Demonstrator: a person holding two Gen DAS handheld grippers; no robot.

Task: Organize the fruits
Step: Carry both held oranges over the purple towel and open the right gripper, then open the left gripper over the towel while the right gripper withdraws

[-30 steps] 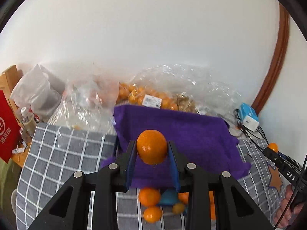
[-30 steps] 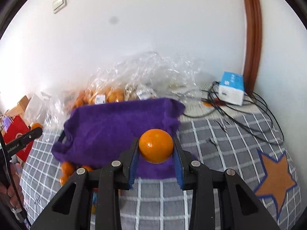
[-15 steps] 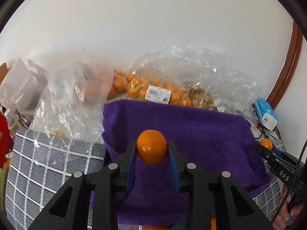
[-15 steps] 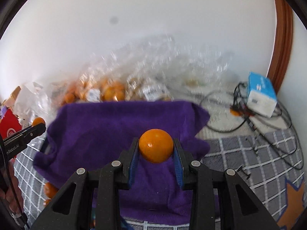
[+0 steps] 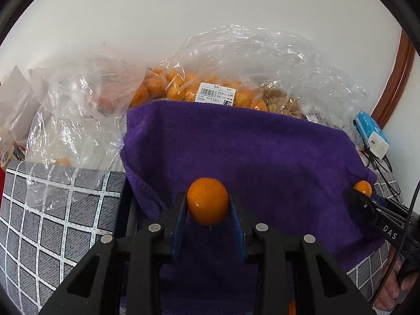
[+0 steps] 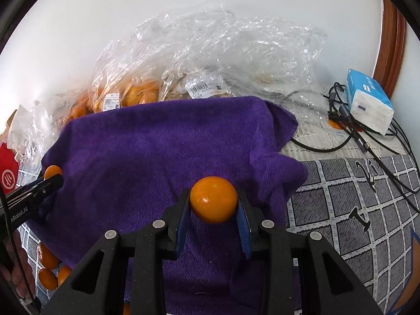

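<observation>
My left gripper is shut on an orange and holds it above a purple towel. My right gripper is shut on a second orange above the same towel. The right gripper and its orange show at the right edge of the left wrist view. The left gripper and its orange show at the left edge of the right wrist view. Several loose oranges lie below the towel's near left edge.
Clear plastic bags of oranges stand behind the towel against the white wall. A crumpled bag lies to the left. A blue-and-white tissue pack and black cables lie at the right on the grey checked cloth.
Both grippers have moved forward over the purple towel, each still holding its orange. The towel and bags now look larger and closer, and the loose oranges have slipped below view.
</observation>
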